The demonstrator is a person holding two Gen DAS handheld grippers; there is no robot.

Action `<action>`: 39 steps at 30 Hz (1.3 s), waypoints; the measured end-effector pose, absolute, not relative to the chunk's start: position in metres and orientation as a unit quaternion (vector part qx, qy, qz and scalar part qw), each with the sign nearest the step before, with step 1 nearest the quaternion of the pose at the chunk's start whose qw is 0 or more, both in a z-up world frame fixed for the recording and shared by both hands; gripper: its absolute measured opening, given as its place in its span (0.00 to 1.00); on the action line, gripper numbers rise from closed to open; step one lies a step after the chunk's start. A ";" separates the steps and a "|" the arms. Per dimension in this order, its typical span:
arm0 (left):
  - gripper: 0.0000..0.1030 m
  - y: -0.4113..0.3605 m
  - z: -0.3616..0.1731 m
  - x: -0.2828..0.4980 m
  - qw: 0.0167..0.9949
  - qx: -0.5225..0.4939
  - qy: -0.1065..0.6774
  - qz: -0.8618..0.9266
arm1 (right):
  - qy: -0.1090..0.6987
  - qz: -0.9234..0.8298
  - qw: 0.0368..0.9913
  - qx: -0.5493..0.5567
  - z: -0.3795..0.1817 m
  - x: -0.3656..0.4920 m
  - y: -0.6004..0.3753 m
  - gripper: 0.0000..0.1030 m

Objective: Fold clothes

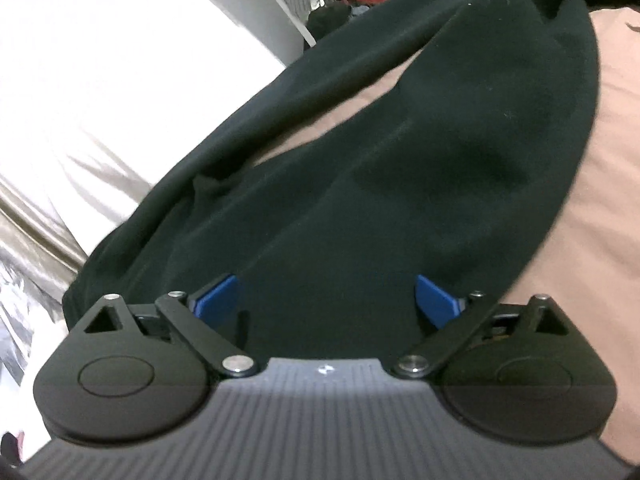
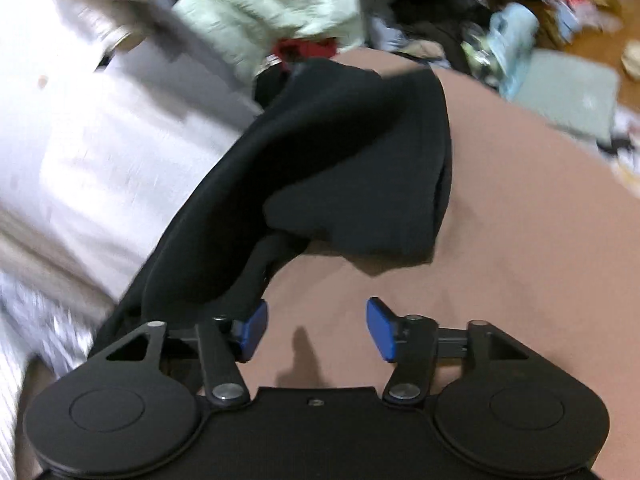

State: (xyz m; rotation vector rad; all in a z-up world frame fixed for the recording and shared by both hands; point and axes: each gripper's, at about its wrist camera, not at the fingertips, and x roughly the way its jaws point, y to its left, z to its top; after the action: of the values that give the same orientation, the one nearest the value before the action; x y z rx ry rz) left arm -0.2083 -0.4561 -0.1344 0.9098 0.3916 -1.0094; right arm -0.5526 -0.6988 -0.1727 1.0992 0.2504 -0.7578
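Grippers [image 1: 326, 300] agape over black garment [image 1: 400, 160]

A pinkish-brown sheet [image 2: 520, 240] covers the surface; a white pillow [image 1: 100, 92] lies alongside, and a blurred clutter [image 2: 500, 32], perhaps laundry, sits beyond.

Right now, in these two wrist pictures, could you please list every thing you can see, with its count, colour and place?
black garment: one, black, lying partly folded on the brown surface, below both claws
brown surface: one, pinkish brown, under the garment
white bedding: one, white, to the left of the garment
pale green cloth: one, light green, in the pile at the far end
red cloth: one, red, under the pale green cloth
grey flat item: one, grey, far right, blurred
left claw: one, black with blue pads, open above the garment
right claw: one, black with blue pads, open, nothing between pads
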 end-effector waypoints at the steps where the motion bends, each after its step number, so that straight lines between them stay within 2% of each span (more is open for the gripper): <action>1: 0.79 -0.460 -0.134 -0.207 0.761 0.415 0.185 -0.463 | 0.096 -0.360 0.773 0.513 -0.179 -0.546 -0.700 0.63; 2: 0.45 -0.463 -0.133 -0.205 0.763 0.410 0.193 -0.461 | 0.076 -0.375 0.769 0.512 -0.183 -0.541 -0.706 0.64; 3: 0.26 -0.467 -0.131 -0.203 0.763 0.403 0.213 -0.458 | 0.060 -0.393 0.765 0.507 -0.186 -0.536 -0.712 0.64; 4: 0.02 -0.470 -0.127 -0.201 0.767 0.397 0.225 -0.452 | 0.051 -0.413 0.761 0.497 -0.186 -0.532 -0.715 0.64; 6: 0.02 -0.467 -0.113 -0.203 0.791 0.391 0.194 -0.429 | 0.048 -0.437 0.774 0.457 -0.174 -0.529 -0.723 0.61; 8: 0.01 -0.452 -0.089 -0.204 0.816 0.369 0.172 -0.409 | 0.049 -0.450 0.792 0.410 -0.159 -0.527 -0.732 0.06; 10: 0.00 -0.429 -0.057 -0.206 0.842 0.337 0.156 -0.391 | 0.062 -0.446 0.818 0.357 -0.135 -0.532 -0.734 0.06; 13: 0.00 -0.393 -0.012 -0.208 0.876 0.285 0.135 -0.365 | 0.059 -0.424 0.854 0.295 -0.097 -0.563 -0.713 0.06; 15: 0.00 -0.359 0.005 -0.210 0.881 0.244 0.162 -0.371 | 0.054 -0.401 0.859 0.314 -0.085 -0.593 -0.698 0.06; 18: 0.00 -0.339 -0.014 -0.202 0.863 0.256 0.210 -0.382 | 0.079 -0.404 0.846 0.339 -0.088 -0.626 -0.679 0.05; 21: 0.05 -0.342 -0.053 -0.192 0.838 0.267 0.271 -0.391 | 0.165 -0.449 0.817 0.323 -0.107 -0.624 -0.671 0.05; 22: 0.12 -0.344 -0.062 -0.186 0.830 0.254 0.309 -0.390 | 0.192 -0.458 0.807 0.319 -0.112 -0.622 -0.668 0.05; 23: 0.23 -0.345 -0.072 -0.179 0.820 0.239 0.345 -0.388 | 0.217 -0.460 0.800 0.319 -0.117 -0.617 -0.667 0.05; 27: 0.38 -0.335 -0.092 -0.155 0.795 0.169 0.437 -0.384 | 0.267 -0.446 0.782 0.345 -0.125 -0.612 -0.667 0.06; 29: 0.55 -0.332 -0.095 -0.149 0.798 0.171 0.439 -0.375 | 0.265 -0.427 0.775 0.384 -0.128 -0.621 -0.672 0.11; 32: 0.66 -0.328 -0.101 -0.143 0.805 0.172 0.440 -0.358 | 0.252 -0.405 0.765 0.434 -0.130 -0.635 -0.677 0.19; 33: 0.66 -0.326 -0.104 -0.139 0.806 0.166 0.444 -0.355 | 0.243 -0.397 0.765 0.444 -0.128 -0.640 -0.677 0.21; 36: 0.70 -0.324 -0.115 -0.121 0.795 0.132 0.474 -0.353 | 0.195 -0.369 0.793 0.443 -0.106 -0.647 -0.676 0.38; 37: 0.70 -0.334 -0.117 -0.118 0.792 0.128 0.483 -0.350 | 0.180 -0.363 0.803 0.437 -0.098 -0.647 -0.677 0.47; 39: 0.70 -0.336 -0.116 -0.120 0.788 0.137 0.493 -0.342 | 0.166 -0.371 0.817 0.409 -0.089 -0.640 -0.680 0.52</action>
State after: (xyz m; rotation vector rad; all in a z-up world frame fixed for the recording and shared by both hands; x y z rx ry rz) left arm -0.1200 -0.3361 -0.1164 0.2958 1.0633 -0.7376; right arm -0.6402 -0.6802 -0.0886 0.8714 0.3549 -0.7909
